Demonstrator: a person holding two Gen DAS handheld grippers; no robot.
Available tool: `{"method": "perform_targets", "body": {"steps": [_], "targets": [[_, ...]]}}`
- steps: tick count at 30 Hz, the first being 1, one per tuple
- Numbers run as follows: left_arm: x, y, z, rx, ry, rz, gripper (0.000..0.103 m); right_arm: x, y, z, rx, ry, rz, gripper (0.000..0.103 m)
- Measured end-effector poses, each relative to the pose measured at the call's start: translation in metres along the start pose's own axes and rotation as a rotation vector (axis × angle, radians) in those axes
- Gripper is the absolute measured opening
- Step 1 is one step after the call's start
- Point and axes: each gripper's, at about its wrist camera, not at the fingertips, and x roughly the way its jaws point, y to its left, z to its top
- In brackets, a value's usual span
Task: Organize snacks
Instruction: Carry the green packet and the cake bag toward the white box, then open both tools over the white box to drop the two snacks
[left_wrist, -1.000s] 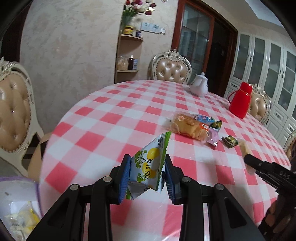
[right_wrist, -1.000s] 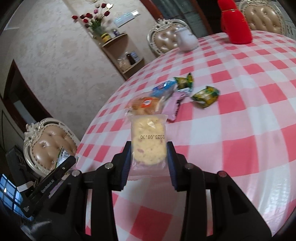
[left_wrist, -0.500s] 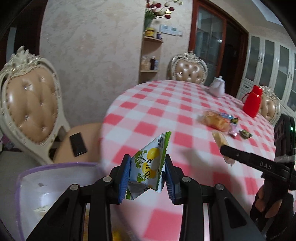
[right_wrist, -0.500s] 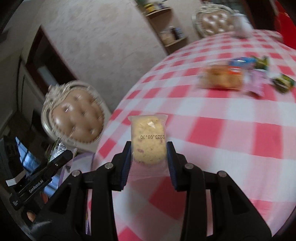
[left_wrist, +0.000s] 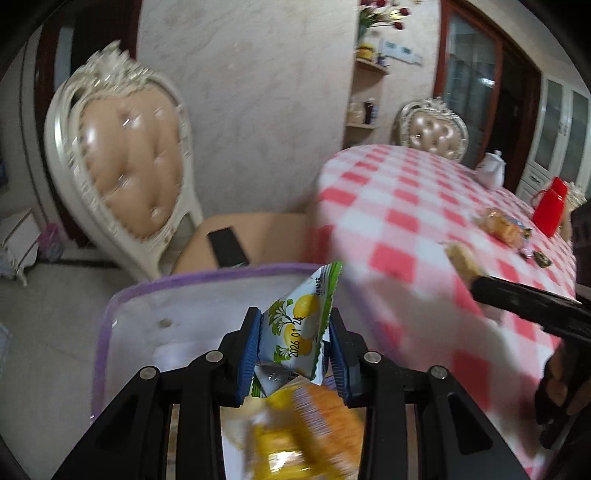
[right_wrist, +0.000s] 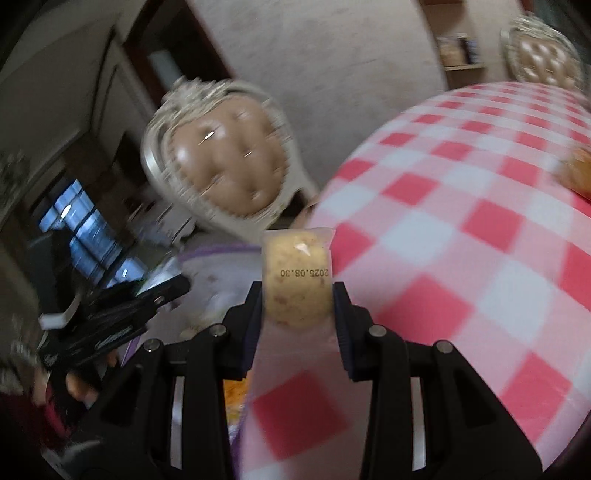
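My left gripper (left_wrist: 293, 347) is shut on a white-and-green lemon snack packet (left_wrist: 301, 325) and holds it over a white bin with a purple rim (left_wrist: 122, 295) beside the table. Yellow and orange snack packs (left_wrist: 306, 432) lie in the bin below it. My right gripper (right_wrist: 297, 310) is shut on a clear-wrapped round yellow pastry (right_wrist: 297, 278), held over the table's left edge. The bin (right_wrist: 207, 258) shows behind it. Each gripper shows in the other's view: the right (left_wrist: 524, 302), the left (right_wrist: 122, 314).
A round table with a red-and-white checked cloth (left_wrist: 424, 221) holds a pile of snacks (left_wrist: 506, 227), a red jug (left_wrist: 550, 206) and a white teapot (left_wrist: 491, 170). A padded chair (left_wrist: 125, 166) with a black phone (left_wrist: 227, 247) on its seat stands behind the bin.
Both grippers have swung left off the table with their snacks. The left one is now over the bin, and the right one has reached the table's left edge.
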Motion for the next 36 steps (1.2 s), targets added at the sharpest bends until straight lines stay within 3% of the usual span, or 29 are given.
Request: {"method": "perform_targets", "body": {"steps": [8, 11, 12, 13, 15, 18, 21, 25, 28, 30, 32, 34, 36], "targets": [[0.015, 0.046, -0.009, -0.069, 0.046, 0.067, 0.037, 0.027, 0.059, -0.019, -0.175, 0.110, 0.088, 0.040], [0.018, 0.054, -0.006, -0.093, 0.054, 0.117, 0.039, 0.031, 0.075, -0.028, -0.230, 0.156, 0.165, 0.043], [0.019, 0.055, -0.005, -0.099, 0.057, 0.162, 0.041, 0.030, 0.081, -0.030, -0.259, 0.157, 0.181, 0.045], [0.019, 0.056, -0.005, -0.106, 0.055, 0.190, 0.051, 0.027, 0.082, -0.031, -0.275, 0.147, 0.182, 0.048], [0.016, 0.056, -0.005, -0.120, 0.039, 0.213, 0.068, 0.016, 0.080, -0.028, -0.270, 0.102, 0.185, 0.063], [0.011, 0.043, -0.001, -0.117, 0.014, 0.216, 0.072, 0.001, 0.063, -0.017, -0.215, 0.038, 0.146, 0.065], [0.007, 0.010, 0.009, -0.059, -0.002, 0.151, 0.073, -0.017, 0.036, -0.004, -0.139, -0.036, 0.032, 0.065], [0.004, -0.064, 0.022, 0.041, 0.009, -0.038, 0.081, -0.045, -0.006, 0.007, -0.045, -0.109, -0.139, 0.066], [0.011, -0.125, 0.035, 0.116, 0.050, -0.192, 0.083, -0.073, -0.057, 0.007, 0.038, -0.134, -0.334, 0.067], [0.016, -0.159, 0.044, 0.145, 0.052, -0.243, 0.083, -0.095, -0.090, 0.002, 0.081, -0.145, -0.437, 0.067], [0.026, -0.193, 0.059, 0.132, 0.036, -0.289, 0.083, -0.121, -0.127, -0.005, 0.141, -0.161, -0.583, 0.067], [0.039, -0.226, 0.075, 0.055, 0.040, -0.342, 0.083, -0.153, -0.167, -0.012, 0.245, -0.206, -0.730, 0.067], [0.049, -0.254, 0.084, 0.000, 0.033, -0.383, 0.083, -0.189, -0.197, -0.026, 0.380, -0.263, -0.819, 0.067]]}}
